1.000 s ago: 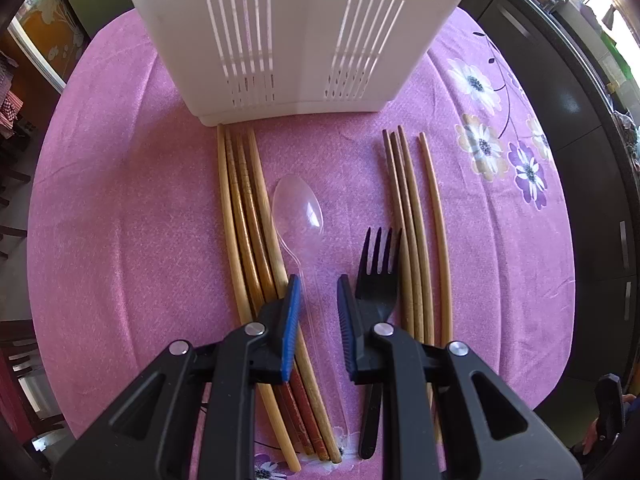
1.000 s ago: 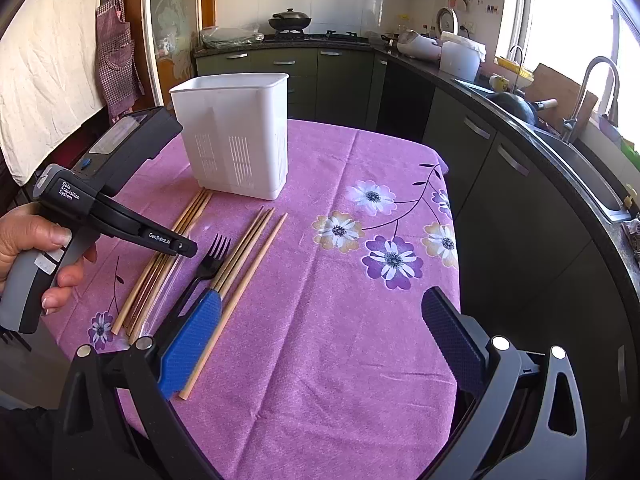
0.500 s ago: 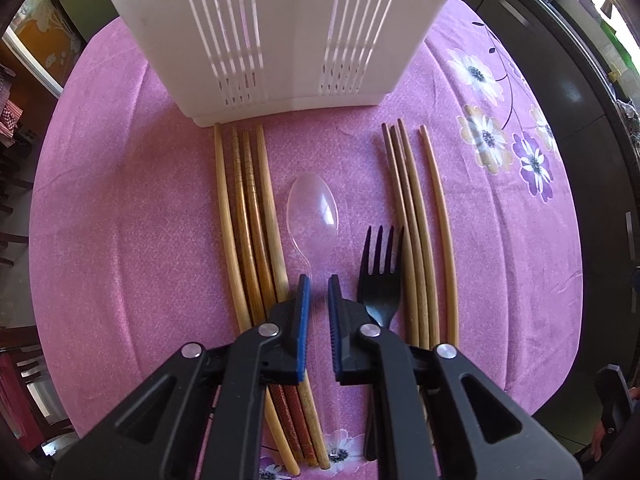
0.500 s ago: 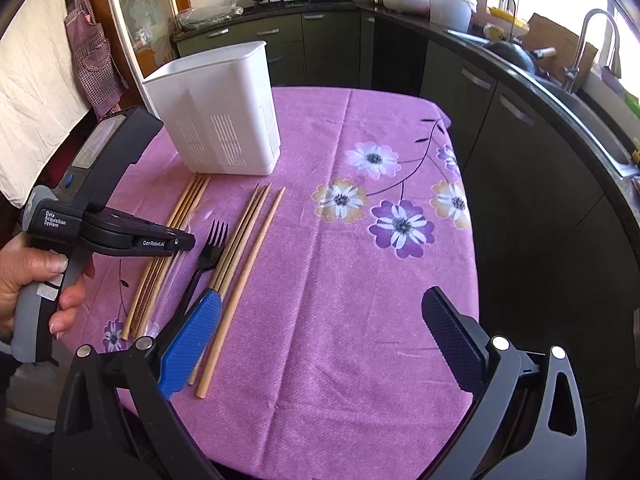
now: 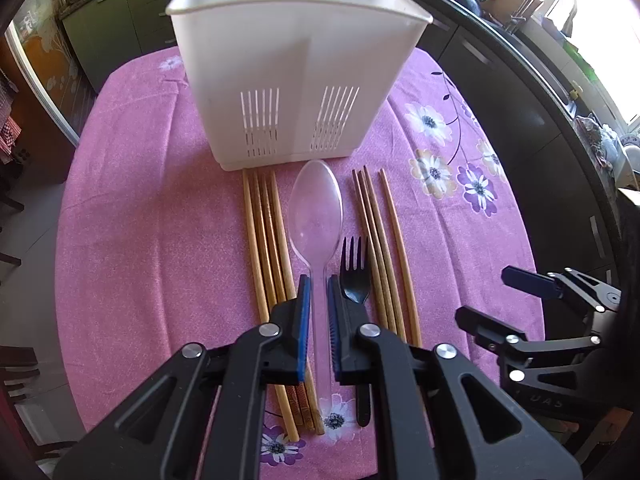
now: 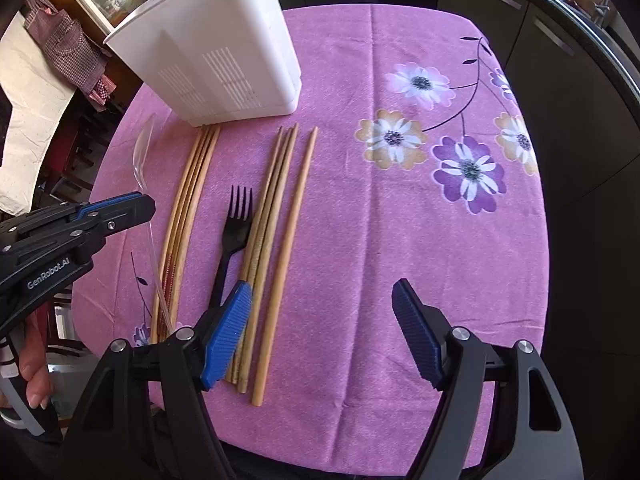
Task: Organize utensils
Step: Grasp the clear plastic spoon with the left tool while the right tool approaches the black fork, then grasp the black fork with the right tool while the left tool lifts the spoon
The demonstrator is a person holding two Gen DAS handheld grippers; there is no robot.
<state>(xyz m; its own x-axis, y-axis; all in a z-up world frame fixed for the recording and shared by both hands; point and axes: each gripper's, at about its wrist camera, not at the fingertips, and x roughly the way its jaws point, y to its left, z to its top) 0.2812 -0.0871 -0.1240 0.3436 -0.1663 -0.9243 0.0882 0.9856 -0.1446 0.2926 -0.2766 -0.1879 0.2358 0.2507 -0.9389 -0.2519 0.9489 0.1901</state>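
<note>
The table (image 6: 400, 240), under a purple cloth printed with flowers, fills the middle of both views, with dark kitchen cabinets along the upper right edge. A tall white slotted utensil holder (image 5: 296, 80) stands upright at the top centre of the left wrist view and at the upper left of the right wrist view. Just below its base, a left bundle of chopsticks (image 5: 264, 240) lies flat on the cloth, its tips close to the holder, and a right bundle of chopsticks (image 6: 276, 216) lies parallel to it, with one stick a little apart on its right side. A black plastic fork (image 6: 236, 224) lies between the two bundles, tines toward the holder, close against the right bundle. The left claw (image 5: 318, 312), at the bottom centre of its own view and at the left edge of the other, is pressed together on the handle of a clear plastic spoon (image 5: 316, 208), whose bowl points toward the holder and which appears raised off the cloth in the right wrist view. The right claw (image 6: 320, 320), at the bottom of its view, is spread over the lower ends of the right bundle and is closing, with its pads touching nothing. A hand (image 6: 34, 368) grips the left claw's handle at the lower left.
</note>
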